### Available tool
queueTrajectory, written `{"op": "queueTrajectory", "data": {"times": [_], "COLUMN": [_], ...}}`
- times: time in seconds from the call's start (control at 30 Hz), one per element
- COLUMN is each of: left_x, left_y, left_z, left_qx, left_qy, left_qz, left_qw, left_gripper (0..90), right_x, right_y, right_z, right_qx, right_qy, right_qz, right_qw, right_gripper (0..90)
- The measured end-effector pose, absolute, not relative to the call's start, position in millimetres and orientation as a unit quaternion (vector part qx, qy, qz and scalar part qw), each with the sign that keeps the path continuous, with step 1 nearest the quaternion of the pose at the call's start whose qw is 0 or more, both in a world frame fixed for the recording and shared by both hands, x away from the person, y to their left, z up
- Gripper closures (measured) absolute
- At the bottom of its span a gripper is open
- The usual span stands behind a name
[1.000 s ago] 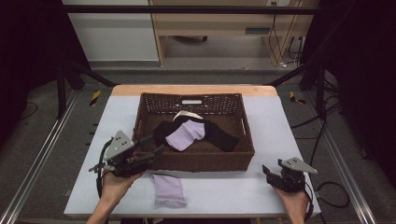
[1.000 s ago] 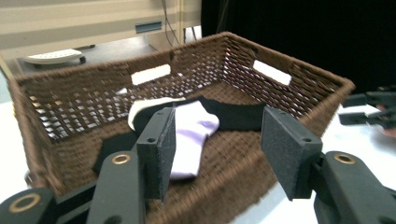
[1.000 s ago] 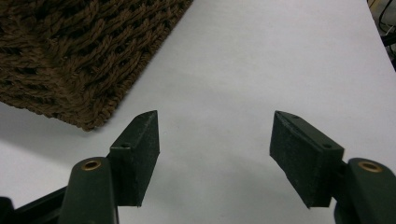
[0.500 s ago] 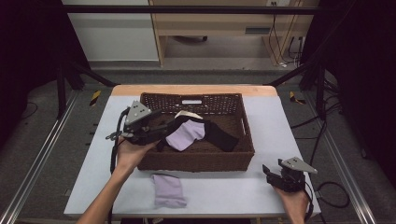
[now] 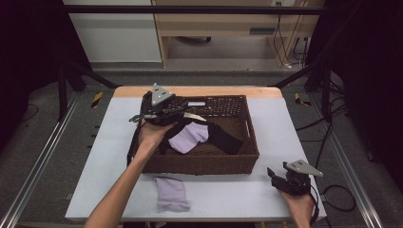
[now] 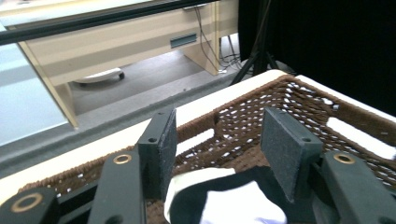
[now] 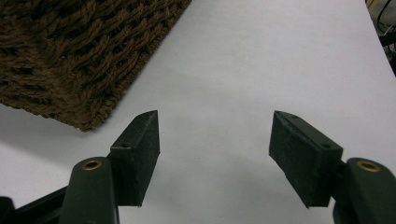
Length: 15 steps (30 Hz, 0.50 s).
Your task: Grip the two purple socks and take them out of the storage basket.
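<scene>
Left tool (image 5: pixel 178 110) over basket (image 5: pixel 237 164) back-left corner, jaws spread, empty, above socks (image 5: pixel 189 137). Right tool (image 5: pixel 280 178) idle on tabletop (image 5: pixel 280 133), spread. Likely step: reaching for sock; next, lower and pinch.

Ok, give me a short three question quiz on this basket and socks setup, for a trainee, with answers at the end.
1. True or false: the left hand-held gripper is over the wicker basket.
2. Where does the lone lilac sock lie? A) in the basket B) on the table in front of the basket C) on the floor
3. Fill in: the right hand-held gripper has its jaws ____ above bare table.

Key: 1 true. 2 B. 3 open.
</scene>
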<state>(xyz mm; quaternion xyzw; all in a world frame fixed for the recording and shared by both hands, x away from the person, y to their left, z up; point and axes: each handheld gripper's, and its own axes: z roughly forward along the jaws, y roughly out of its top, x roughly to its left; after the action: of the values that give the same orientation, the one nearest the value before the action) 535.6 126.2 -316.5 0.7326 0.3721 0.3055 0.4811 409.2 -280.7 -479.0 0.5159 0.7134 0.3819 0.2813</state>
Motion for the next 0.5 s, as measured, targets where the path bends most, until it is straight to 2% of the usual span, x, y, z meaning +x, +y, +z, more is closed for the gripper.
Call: {"op": "queueTrajectory", "data": {"times": [0.23, 0.5], "left_x": [558.1, 579.6], "left_y": [113.8, 100.6], "left_z": [-337.4, -369.5], "left_qx": [0.739, 0.757], "left_qy": [0.367, 0.386], "left_qz": [0.329, 0.31], "left_qw": [0.459, 0.426], "left_gripper": [46.9, 47.4], "right_x": [410.1, 409.9], "right_y": [-280.2, -280.9], "right_z": [-479.8, -479.4], "right_qx": [0.516, 0.517], "right_qy": [0.715, 0.713], "right_qz": [0.38, 0.383], "right_qw": [0.28, 0.278], "right_gripper": [34.0, 34.2]}}
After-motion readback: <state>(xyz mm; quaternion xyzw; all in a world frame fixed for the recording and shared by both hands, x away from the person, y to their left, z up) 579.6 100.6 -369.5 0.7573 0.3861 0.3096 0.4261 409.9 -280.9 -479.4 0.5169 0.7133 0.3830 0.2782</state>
